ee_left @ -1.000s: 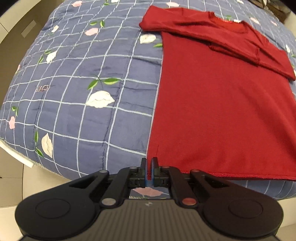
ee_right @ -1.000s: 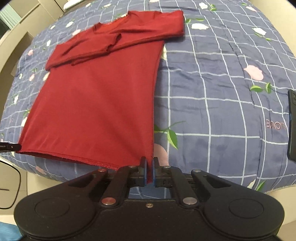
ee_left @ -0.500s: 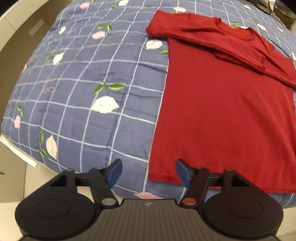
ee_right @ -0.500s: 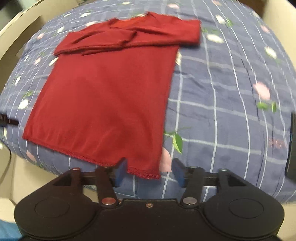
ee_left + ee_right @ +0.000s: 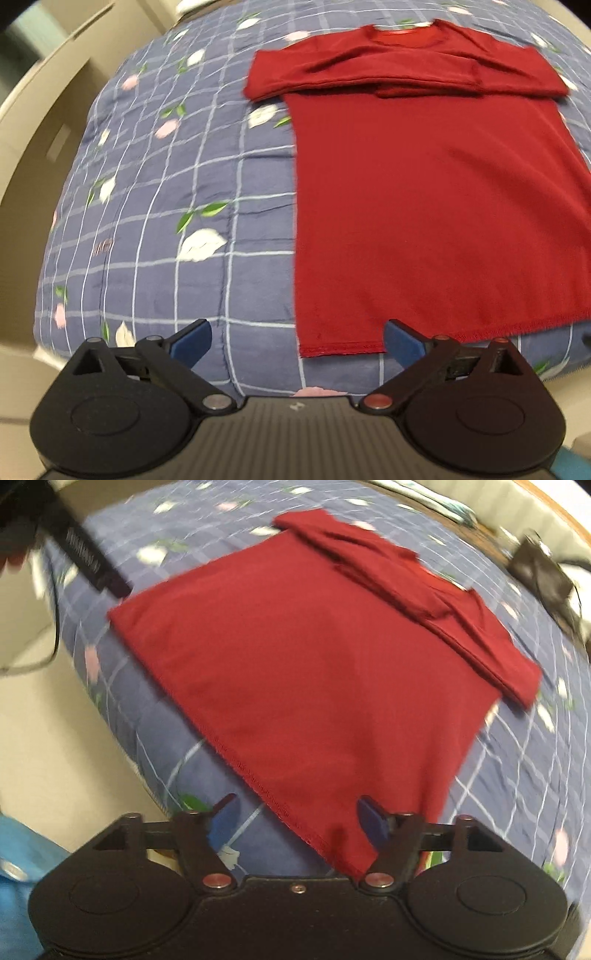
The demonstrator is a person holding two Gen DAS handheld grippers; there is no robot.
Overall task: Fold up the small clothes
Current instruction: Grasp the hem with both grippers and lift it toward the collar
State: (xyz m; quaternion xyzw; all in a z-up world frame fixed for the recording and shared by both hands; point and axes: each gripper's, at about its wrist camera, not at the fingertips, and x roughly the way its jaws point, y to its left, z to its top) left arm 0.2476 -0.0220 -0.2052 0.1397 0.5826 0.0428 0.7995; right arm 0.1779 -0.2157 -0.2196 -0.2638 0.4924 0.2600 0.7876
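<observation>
Over the shirt's [image 5: 436,206] hem, both tongs [image 5: 295,341] [image 5: 297,818] gape empty

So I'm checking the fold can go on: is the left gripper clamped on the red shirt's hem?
No, the left gripper is wide open, and the red shirt lies flat between its fingers, ungripped.

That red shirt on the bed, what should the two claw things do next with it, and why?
Probably close each gripper on a bottom corner of the red shirt. Both the left gripper and right gripper are open, right at the hem, and the sleeves are already folded across the chest, so the body fold looks next.
</observation>
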